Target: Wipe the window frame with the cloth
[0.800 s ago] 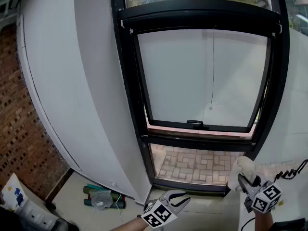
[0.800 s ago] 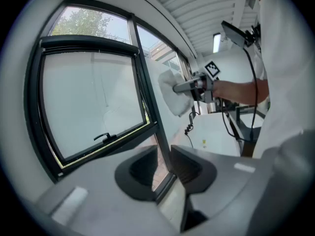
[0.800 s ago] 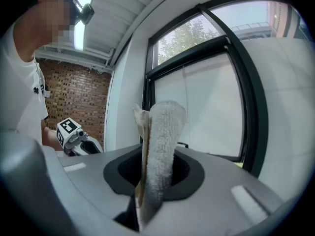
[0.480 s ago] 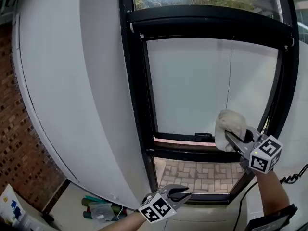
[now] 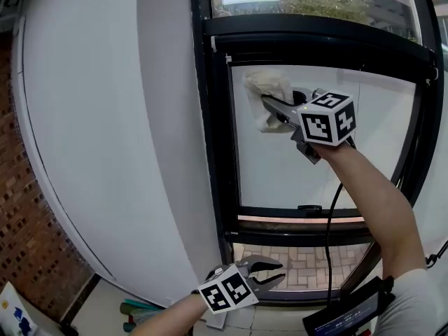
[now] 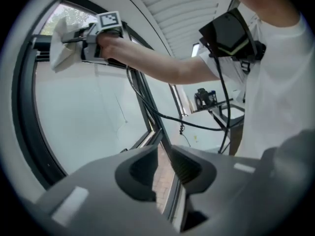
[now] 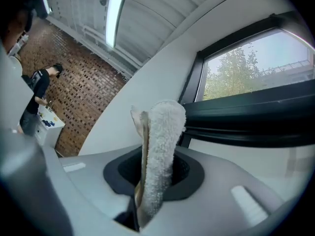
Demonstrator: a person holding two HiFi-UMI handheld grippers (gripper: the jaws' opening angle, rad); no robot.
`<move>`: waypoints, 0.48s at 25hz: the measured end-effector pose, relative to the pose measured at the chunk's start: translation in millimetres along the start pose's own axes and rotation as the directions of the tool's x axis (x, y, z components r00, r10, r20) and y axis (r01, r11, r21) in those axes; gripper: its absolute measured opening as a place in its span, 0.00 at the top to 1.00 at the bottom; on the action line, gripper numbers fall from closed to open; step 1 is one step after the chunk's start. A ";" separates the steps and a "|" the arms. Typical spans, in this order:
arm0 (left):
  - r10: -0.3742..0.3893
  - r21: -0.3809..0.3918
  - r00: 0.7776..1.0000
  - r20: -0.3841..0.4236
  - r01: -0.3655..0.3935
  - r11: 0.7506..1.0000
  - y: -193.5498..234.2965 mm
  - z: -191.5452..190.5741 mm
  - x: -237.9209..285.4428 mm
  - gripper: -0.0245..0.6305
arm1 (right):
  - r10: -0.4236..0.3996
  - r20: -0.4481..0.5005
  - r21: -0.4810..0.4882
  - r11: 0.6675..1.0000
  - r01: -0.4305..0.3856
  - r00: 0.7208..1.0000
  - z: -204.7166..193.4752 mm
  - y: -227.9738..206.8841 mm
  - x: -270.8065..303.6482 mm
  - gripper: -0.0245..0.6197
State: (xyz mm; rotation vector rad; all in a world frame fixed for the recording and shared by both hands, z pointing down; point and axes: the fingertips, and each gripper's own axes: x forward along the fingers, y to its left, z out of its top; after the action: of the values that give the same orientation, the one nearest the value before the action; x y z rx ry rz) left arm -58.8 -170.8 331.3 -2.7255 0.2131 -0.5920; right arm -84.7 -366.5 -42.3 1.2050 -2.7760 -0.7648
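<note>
The black window frame (image 5: 217, 152) runs up the middle of the head view, around a white-blinded pane. A white terry cloth (image 5: 266, 93) is held up at the frame's upper left inner corner, with my right gripper (image 5: 269, 105) shut on it. In the right gripper view the cloth (image 7: 157, 151) stands folded between the jaws, with the frame's black top bar (image 7: 246, 117) just beyond. The left gripper view also shows the cloth (image 6: 61, 48) against the frame. My left gripper (image 5: 269, 271) hangs low in front of the bottom sash, open and holding nothing; the left gripper (image 6: 165, 161) shows a gap between its jaws.
A white curved wall panel (image 5: 105, 152) lies left of the frame, with brick wall (image 5: 21, 208) beyond it. A black cable (image 5: 329, 215) hangs from my right arm. A window handle (image 5: 308, 208) sits on the lower sash bar. A person (image 7: 37, 97) stands far off.
My right gripper has carried the cloth from low at the window's right side up and left to the upper left corner of the frame. The left gripper stayed low.
</note>
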 end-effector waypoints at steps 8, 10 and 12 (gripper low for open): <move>-0.024 0.039 0.997 0.073 0.021 0.999 36.0 51.5 -32.4 0.81 | -0.027 -0.009 -0.034 0.999 0.027 1.000 58.7 -33.9 107.3 0.85; -0.028 0.045 0.995 0.097 0.024 0.999 40.9 65.9 -34.0 0.81 | -0.041 -0.030 -0.045 0.998 0.040 0.999 61.6 -39.3 119.5 0.85; -0.023 0.050 0.993 0.119 0.018 0.999 45.7 74.8 -33.0 0.81 | -0.068 -0.044 -0.050 0.997 0.065 0.997 62.5 -49.9 124.6 0.85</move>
State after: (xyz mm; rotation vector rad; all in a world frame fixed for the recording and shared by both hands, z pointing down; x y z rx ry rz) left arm -60.0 -183.9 238.6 -2.7079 0.1391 -0.4315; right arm -151.0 -455.0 -140.8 1.2954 -2.6770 -0.7939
